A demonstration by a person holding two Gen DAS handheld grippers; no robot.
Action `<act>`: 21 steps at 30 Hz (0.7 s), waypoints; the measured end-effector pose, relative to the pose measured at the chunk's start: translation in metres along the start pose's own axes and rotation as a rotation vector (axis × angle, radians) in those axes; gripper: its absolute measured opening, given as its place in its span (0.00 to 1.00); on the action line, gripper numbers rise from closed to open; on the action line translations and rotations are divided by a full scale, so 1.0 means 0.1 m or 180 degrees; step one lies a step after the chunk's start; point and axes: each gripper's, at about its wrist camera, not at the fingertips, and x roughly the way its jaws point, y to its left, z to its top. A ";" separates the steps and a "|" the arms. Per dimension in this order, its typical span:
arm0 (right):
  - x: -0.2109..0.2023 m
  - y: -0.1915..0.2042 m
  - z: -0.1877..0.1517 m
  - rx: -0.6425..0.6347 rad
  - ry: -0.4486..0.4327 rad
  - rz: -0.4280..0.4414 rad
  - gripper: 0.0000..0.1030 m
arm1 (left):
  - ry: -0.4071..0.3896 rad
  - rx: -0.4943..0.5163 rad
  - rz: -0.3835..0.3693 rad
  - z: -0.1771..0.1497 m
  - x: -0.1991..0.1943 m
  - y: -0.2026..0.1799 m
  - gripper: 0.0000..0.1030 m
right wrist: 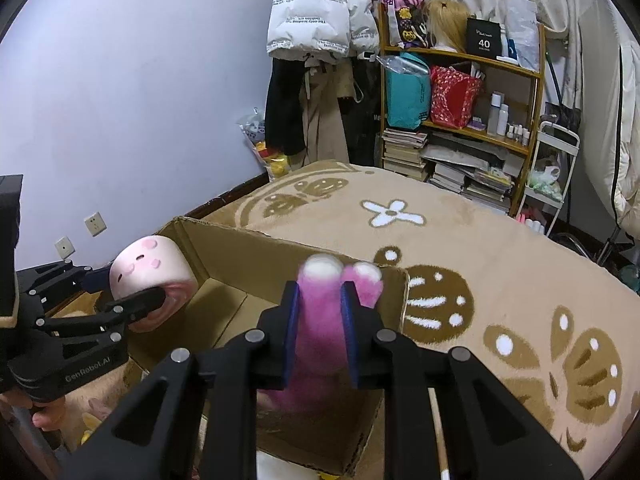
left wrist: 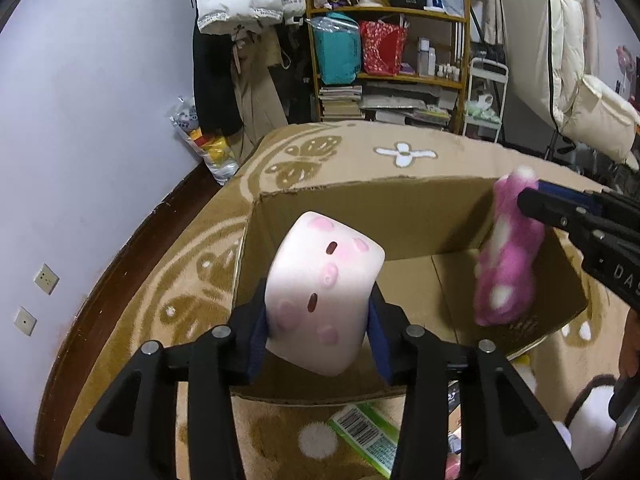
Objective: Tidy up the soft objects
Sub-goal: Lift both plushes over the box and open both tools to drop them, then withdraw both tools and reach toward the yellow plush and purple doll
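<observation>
Both toys over open cardboard box point(left wrist: 420, 216): left gripper point(left wrist: 318, 316) pinching pale pink plush block point(left wrist: 324, 288) above near-left corner, right gripper point(right wrist: 320, 328) clamped on magenta paw plush point(right wrist: 320, 320), long axis hanging downward inside far-right wall.

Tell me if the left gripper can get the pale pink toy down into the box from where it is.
Probably yes. The left gripper holds the toy over the open box; its floor below looks bare. The right gripper's pink plush hangs well aside.
</observation>
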 end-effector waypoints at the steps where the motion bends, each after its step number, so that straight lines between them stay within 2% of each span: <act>1: 0.00 0.01 0.00 0.0000 0.0002 -0.0007 0.22 | 0.0015 0.0017 0.0007 -0.01 0.01 -0.01 0.48; 3: -0.03 0.01 0.00 0.0019 0.0006 -0.0011 0.27 | 0.0050 -0.0001 -0.0020 -0.03 0.02 0.01 0.54; 6: -0.09 0.01 -0.01 0.0092 -0.0025 0.0016 0.43 | -0.0023 -0.0090 -0.0007 -0.03 -0.05 0.06 0.61; 8: -0.13 0.02 -0.01 0.0119 -0.0039 0.0013 0.54 | -0.0063 -0.0122 -0.0001 -0.02 -0.11 0.10 0.75; 11: -0.21 0.04 -0.01 0.0140 -0.0067 0.0029 0.67 | -0.0108 -0.0218 0.0063 -0.01 -0.20 0.17 0.88; 12: -0.24 0.05 -0.01 0.0144 -0.0069 0.0035 0.69 | -0.0125 -0.0249 0.0093 -0.01 -0.23 0.19 0.90; 14: -0.30 0.08 -0.01 0.0153 -0.0089 0.0031 0.80 | -0.0138 -0.0270 0.0173 -0.02 -0.31 0.23 0.94; 17: -0.40 0.11 -0.03 0.0196 -0.0113 0.0023 0.93 | -0.0180 -0.0232 0.0260 -0.04 -0.42 0.25 0.97; 21: -0.53 0.18 -0.06 0.0179 -0.0026 0.0042 0.94 | -0.0159 -0.0197 0.0284 -0.09 -0.55 0.30 0.99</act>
